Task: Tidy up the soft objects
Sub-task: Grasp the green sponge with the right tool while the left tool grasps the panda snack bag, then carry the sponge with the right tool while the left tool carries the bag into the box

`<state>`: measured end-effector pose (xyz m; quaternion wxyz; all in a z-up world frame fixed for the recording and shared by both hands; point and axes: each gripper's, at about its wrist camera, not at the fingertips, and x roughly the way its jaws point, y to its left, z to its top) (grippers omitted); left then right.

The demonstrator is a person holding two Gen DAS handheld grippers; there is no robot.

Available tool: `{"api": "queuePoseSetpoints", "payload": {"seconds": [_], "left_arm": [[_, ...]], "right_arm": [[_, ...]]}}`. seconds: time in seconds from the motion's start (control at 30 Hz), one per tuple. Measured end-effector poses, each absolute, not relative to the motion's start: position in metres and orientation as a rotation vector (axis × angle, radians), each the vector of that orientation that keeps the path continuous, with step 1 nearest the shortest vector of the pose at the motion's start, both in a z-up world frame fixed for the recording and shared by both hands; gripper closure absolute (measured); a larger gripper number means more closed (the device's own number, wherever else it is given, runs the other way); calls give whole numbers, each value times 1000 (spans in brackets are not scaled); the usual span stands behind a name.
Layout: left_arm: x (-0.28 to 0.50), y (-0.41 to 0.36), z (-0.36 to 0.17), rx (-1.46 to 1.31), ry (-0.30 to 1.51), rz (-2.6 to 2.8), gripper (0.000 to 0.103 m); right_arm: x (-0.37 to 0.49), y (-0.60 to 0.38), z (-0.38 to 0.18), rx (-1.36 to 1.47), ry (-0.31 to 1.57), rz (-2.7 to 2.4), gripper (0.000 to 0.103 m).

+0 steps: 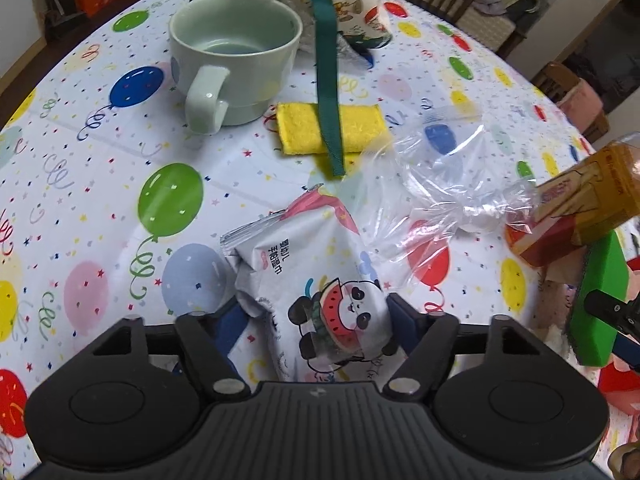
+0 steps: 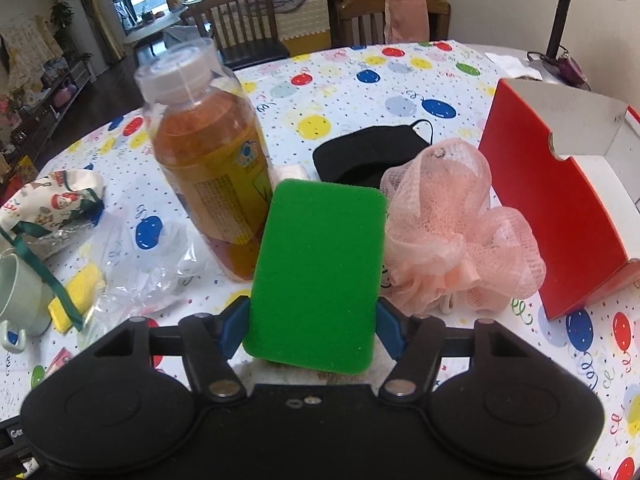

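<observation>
The left gripper (image 1: 316,320) has its jaws pressed on both sides of a soft wet-wipe pack (image 1: 308,280) with a panda on it. The pack lies on the balloon tablecloth (image 1: 100,200) and looks squashed in the middle. The right gripper (image 2: 310,328) has its jaws on the two long sides of a green sponge (image 2: 320,272), which stands tilted up in front of the camera.

Just behind the sponge stands a tall drink bottle (image 2: 208,160). Beside it on the other side sits a pink bath pouf (image 2: 452,232), and past that a red box (image 2: 560,208) lies open. A clear plastic bag (image 1: 432,184), a yellow sponge (image 1: 332,128) under a green ribbon (image 1: 328,80), and a pale green mug (image 1: 236,56) lie farther out.

The sponge could bump the bottle and knock it over, I think, because they are so close. The wipe pack is slippery and floppy, so it might slide out.
</observation>
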<state>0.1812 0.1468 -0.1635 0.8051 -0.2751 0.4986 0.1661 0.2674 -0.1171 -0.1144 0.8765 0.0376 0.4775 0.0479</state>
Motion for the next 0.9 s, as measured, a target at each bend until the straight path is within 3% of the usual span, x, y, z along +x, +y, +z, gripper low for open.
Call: {"api": "queuePoseSetpoints", "payload": {"seconds": [0.27,0.9], "left_arm": [[171,154,-160,-606,1043,325,46],[142,153,-100,-578,894,167,47]], "right_arm": [[249,-125,-99,98,982,148,39],[186,-145,-35,24,895,378,39]]}}
